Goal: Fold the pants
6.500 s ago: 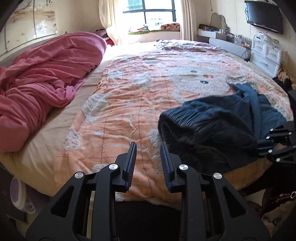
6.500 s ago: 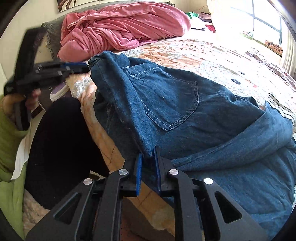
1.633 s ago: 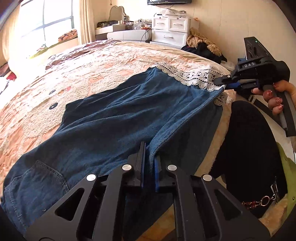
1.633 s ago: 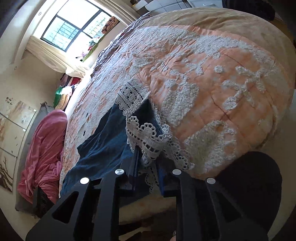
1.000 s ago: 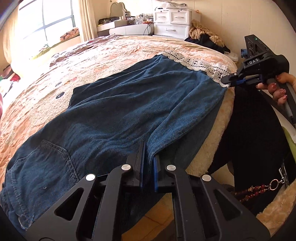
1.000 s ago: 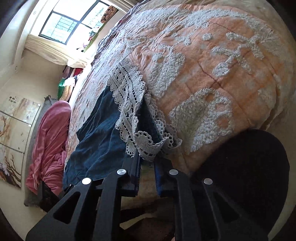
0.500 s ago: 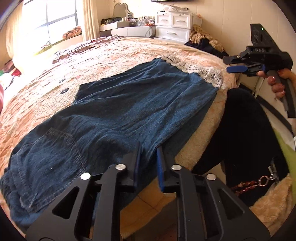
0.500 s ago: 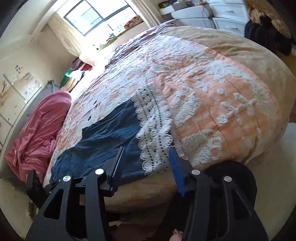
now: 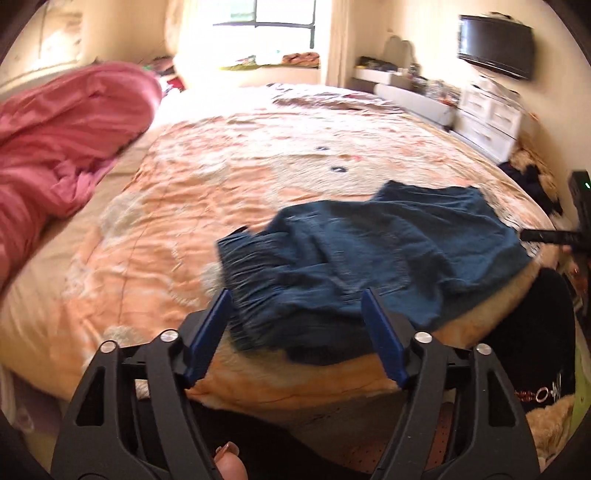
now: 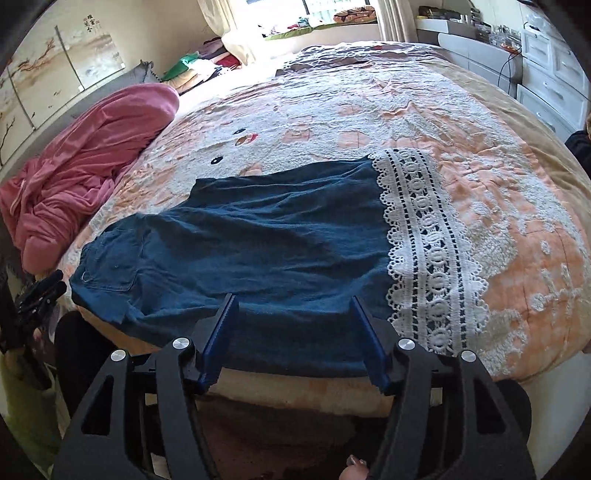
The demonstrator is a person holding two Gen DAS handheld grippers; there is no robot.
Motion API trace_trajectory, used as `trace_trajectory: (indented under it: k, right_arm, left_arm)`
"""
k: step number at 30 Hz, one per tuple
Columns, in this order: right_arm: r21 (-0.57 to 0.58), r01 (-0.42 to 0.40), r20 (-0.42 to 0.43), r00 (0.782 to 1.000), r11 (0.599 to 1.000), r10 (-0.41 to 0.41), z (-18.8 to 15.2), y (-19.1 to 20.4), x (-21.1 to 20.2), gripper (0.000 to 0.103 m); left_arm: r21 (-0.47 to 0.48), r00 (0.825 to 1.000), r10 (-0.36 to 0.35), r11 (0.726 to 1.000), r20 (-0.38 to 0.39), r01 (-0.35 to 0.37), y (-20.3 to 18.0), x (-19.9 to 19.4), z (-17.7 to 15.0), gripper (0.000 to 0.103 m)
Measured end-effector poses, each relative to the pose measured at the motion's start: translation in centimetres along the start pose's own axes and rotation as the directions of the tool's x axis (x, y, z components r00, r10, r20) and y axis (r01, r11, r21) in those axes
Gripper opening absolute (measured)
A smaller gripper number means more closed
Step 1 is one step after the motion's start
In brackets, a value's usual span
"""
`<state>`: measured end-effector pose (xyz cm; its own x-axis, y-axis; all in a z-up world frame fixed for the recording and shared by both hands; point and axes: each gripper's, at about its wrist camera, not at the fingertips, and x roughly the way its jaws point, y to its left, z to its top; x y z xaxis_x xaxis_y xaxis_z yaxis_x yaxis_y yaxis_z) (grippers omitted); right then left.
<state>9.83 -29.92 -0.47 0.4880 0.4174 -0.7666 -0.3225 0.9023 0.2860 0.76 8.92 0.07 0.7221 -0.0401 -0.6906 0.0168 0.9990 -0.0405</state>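
When viewing from the right wrist, locate the pants (image 10: 258, 240) spread flat on the peach-and-white bedspread (image 10: 517, 240), laid lengthwise along the near side of the bed. Read the waist end at the left, with a back pocket (image 10: 110, 266) facing up. Read the leg end at the right, finished with a broad white lace hem (image 10: 424, 251) resting on the bedspread. Expect mild wrinkles across the denim, with the near edge sitting right at the bed's edge.

Check the right gripper (image 10: 292, 298): jaws spread wide, blue pads clear of the fabric, nothing held, poised just short of the near edge of the legs beside the lace. From the same view, find the left gripper (image 10: 37, 299) at the far left border, near the waist corner but apart from the cloth.

When switching to the left wrist view (some motion blur), find the pants (image 9: 369, 258) again, with the gathered waistband (image 9: 251, 266) nearest. Check the left gripper (image 9: 295, 295): jaws wide apart, nothing between the pads, held just off the waistband. Spot the right gripper (image 9: 546, 236) at the right border, close to the far leg end; jaw spacing not readable from this angle.

Note also a crumpled pink duvet (image 9: 55, 140) on the bed, well apart from the pants, a bright window (image 9: 273, 18) beyond, and a wall television (image 9: 495, 48) above a white dresser (image 9: 491, 114).
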Motion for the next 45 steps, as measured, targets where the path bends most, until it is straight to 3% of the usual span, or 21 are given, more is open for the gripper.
trace_trajectory:
  k: [3, 6, 7, 8, 10, 12, 14, 17, 21, 23, 25, 27, 29, 32, 35, 38, 41, 45]
  right_arm:
    - [-0.015, 0.017, -0.009, 1.0, 1.0, -0.017, 0.2, 0.4, 0.6, 0.061]
    - [-0.033, 0.032, -0.013, 0.999, 0.999, -0.033, 0.2, 0.6, 1.0, 0.061]
    - [-0.04, 0.035, -0.017, 0.999, 0.999, -0.036, 0.1, 0.6, 1.2, 0.061]
    - [-0.042, 0.037, -0.022, 0.999, 0.998, -0.038, 0.0, 0.7, 1.4, 0.061]
    - [-0.048, 0.035, -0.044, 0.998, 0.998, -0.037, -0.3, 0.6, 1.9, 0.061]
    - [-0.065, 0.038, -0.061, 0.997, 0.997, -0.042, -0.5, 0.8, 2.2, 0.061]
    - [-0.075, 0.02, -0.056, 0.998, 0.997, -0.025, -0.5, 1.1, 1.9, 0.061]
    - [-0.095, -0.024, -0.053, 0.998, 0.995, 0.019, -0.4, 1.8, 2.0, 0.061]
    - [-0.168, 0.021, -0.113, 0.993, 0.985, -0.041, -1.3, 2.8, 4.2, 0.061]
    - [-0.19, 0.038, -0.116, 0.991, 0.981, -0.061, -1.6, 3.0, 4.5, 0.061]
    - [-0.185, 0.034, -0.124, 0.991, 0.982, -0.058, -1.6, 2.9, 4.5, 0.061]
    - [-0.18, 0.021, -0.127, 0.991, 0.983, -0.044, -1.6, 2.8, 4.4, 0.061]
    - [-0.168, 0.004, -0.13, 0.991, 0.986, -0.027, -1.7, 2.5, 4.1, 0.062]
    - [-0.105, -0.066, -0.112, 0.992, 0.992, 0.054, -0.9, 2.0, 2.8, 0.062]
    - [-0.106, -0.12, -0.05, 0.992, 0.987, 0.115, 1.5, 2.6, 1.6, 0.062]
    - [-0.173, -0.117, -0.013, 0.993, 0.978, 0.116, 5.1, 4.3, 1.7, 0.062]
    - [-0.219, -0.135, -0.018, 0.991, 0.966, 0.134, 8.6, 5.9, 3.1, 0.062]
    - [-0.24, -0.162, -0.096, 0.985, 0.957, 0.142, 12.7, 7.9, 7.4, 0.062]
  left_arm:
    - [-0.086, 0.998, -0.009, 0.996, -0.059, 0.004, 1.2, 1.4, 0.2, 0.07]
    - [-0.173, 0.992, -0.089, 0.982, -0.092, 0.072, 1.7, 2.9, 0.0, 0.07]
    - [-0.173, 0.991, -0.086, 0.983, -0.101, 0.068, 1.3, 3.5, -0.1, 0.062]
    - [-0.159, 0.992, -0.067, 0.986, -0.104, 0.05, 1.0, 3.9, -0.1, 0.043]
    - [-0.136, 0.993, -0.057, 0.99, -0.102, 0.043, 0.5, 4.5, -0.2, 0.032]
    - [-0.123, 0.995, -0.045, 0.992, -0.091, 0.034, 0.9, 4.0, 0.3, 0.03]
    - [-0.089, 0.998, 0.008, 0.996, -0.061, -0.014, 1.5, 2.7, 1.0, 0.03]
    - [-0.071, 0.998, 0.0, 0.997, -0.067, -0.005, 2.6, 1.6, 0.8, 0.031]
    - [-0.052, 0.991, 0.028, 0.998, -0.13, -0.035, 2.2, 3.1, -0.9, 0.037]
    - [-0.05, 0.99, 0.033, 0.998, -0.136, -0.04, 2.1, 3.2, -1.2, 0.045]
    - [-0.06, 0.991, 0.043, 0.997, -0.124, -0.051, 2.5, 2.7, -0.8, 0.053]
    - [-0.055, 0.992, 0.071, 0.996, -0.101, -0.076, 2.5, 1.4, -0.2, 0.053]
    - [-0.024, 0.994, 0.098, 0.995, -0.047, -0.099, 1.9, -0.5, 0.8, 0.06]
    - [0.029, 0.999, 0.052, 0.998, 0.013, -0.053, -0.1, -1.7, 2.7, 0.067]
    - [0.087, 0.998, -0.065, 0.994, 0.021, 0.063, -3.6, -0.1, 4.7, 0.068]
    - [0.15, 0.982, -0.187, 0.971, -0.019, 0.187, -8.1, 3.5, 6.1, 0.067]
    - [0.155, 0.961, -0.259, 0.95, -0.099, 0.272, -11.1, 6.9, 5.6, 0.064]
    - [0.16, 0.941, -0.268, 0.94, -0.206, 0.303, -13.0, 9.9, 2.3, 0.058]
